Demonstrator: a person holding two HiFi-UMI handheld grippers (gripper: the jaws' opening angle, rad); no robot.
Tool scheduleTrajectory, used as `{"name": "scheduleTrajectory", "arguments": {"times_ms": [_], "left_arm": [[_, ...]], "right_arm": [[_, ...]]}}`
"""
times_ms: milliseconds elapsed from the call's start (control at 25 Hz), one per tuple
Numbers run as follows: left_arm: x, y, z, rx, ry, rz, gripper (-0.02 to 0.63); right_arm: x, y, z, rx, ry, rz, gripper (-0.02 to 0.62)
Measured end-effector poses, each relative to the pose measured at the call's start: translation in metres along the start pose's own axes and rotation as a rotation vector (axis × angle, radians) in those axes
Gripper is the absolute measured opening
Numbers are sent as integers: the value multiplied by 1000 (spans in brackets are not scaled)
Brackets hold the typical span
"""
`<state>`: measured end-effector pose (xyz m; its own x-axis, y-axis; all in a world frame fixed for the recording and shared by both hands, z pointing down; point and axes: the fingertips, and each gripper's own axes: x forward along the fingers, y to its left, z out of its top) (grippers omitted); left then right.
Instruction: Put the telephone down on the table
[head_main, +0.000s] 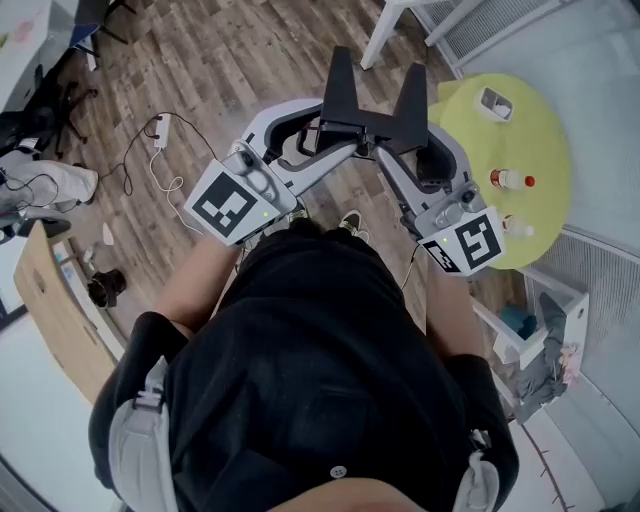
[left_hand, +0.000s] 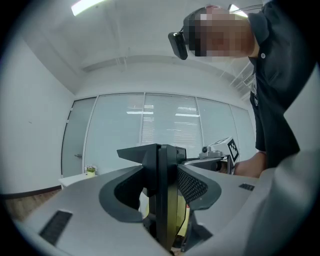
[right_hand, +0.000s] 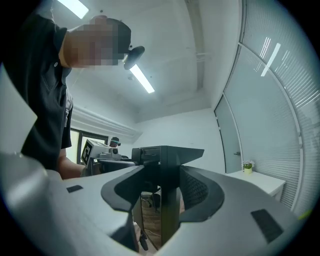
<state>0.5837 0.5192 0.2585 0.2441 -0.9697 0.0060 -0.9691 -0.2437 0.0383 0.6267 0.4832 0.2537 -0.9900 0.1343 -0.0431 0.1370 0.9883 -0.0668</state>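
I cannot pick out a telephone for certain. A small white boxy thing (head_main: 495, 103) lies on the round yellow-green table (head_main: 540, 130) at the right; it is too small to identify. Both grippers are held level in front of the person's chest, left of the table and over the wooden floor. The left gripper (head_main: 340, 85) and the right gripper (head_main: 410, 95) sit side by side, their black front parts close together. In the left gripper view the left gripper (left_hand: 160, 190) stands open, holding nothing. In the right gripper view the right gripper (right_hand: 162, 195) is open too.
Two small bottles (head_main: 510, 180) (head_main: 515, 225) stand on the table's near side. A white chair leg (head_main: 385, 30) stands beyond the grippers. Cables and a power strip (head_main: 160, 135) lie on the floor at left. A white shelf unit (head_main: 540, 340) stands at the right.
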Motion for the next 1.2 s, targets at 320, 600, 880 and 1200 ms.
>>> {"name": "scheduleTrajectory", "arguments": {"times_ms": [320, 600, 880, 1200], "left_arm": [[-33, 20, 0, 6, -18, 8, 216], [-63, 47, -8, 11, -5, 35, 216], [-83, 76, -9, 8, -2, 86, 216], [-65, 125, -8, 18, -10, 146, 216]], "right_arm": [[31, 23, -4, -11, -3, 6, 219], [67, 39, -16, 12, -12, 28, 219], [103, 44, -20, 17, -11, 76, 219], [143, 6, -21, 13, -7, 138, 219]]}}
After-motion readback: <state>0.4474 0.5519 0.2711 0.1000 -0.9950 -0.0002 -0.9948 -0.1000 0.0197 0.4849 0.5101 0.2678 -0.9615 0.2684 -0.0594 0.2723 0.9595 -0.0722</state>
